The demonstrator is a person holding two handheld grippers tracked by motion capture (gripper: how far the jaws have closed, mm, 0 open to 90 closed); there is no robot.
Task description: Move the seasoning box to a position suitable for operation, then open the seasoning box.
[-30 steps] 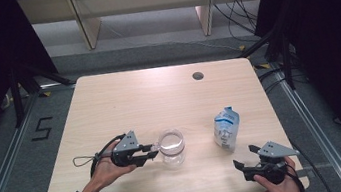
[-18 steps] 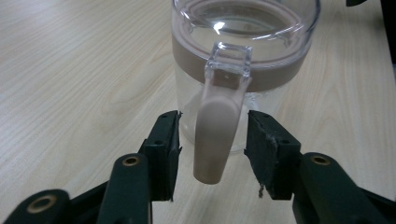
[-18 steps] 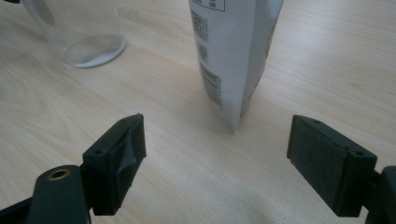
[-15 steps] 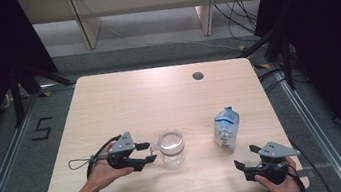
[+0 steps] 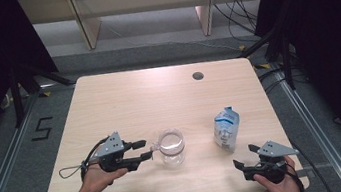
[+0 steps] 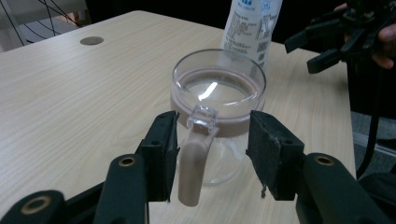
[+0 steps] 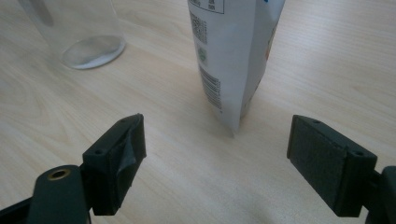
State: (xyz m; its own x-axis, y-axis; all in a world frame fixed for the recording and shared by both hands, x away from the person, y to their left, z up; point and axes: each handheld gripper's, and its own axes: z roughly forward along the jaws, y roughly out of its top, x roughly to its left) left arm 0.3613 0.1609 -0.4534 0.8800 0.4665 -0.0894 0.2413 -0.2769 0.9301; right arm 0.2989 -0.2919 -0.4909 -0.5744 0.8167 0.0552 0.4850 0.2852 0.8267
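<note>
mug (image 5: 171, 147): upright, handle toward left tool (image 5: 146, 149) | both tools apart, unclamped

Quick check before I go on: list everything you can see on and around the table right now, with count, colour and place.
Clear mug: one, transparent with a handle, upright at front centre of the table.
Pouch: one, white with blue print, standing right of the mug.
Table: one, light wood, with a dark round hole near its far edge.
Floor marking: one, a dark "5", left of the table.
Left hand-held gripper: one, black; jaws have just been closing slightly, the mug's handle between them, pads not touching it.
Right hand-held gripper: one, black, open, in front of the pouch, apart from it.
</note>
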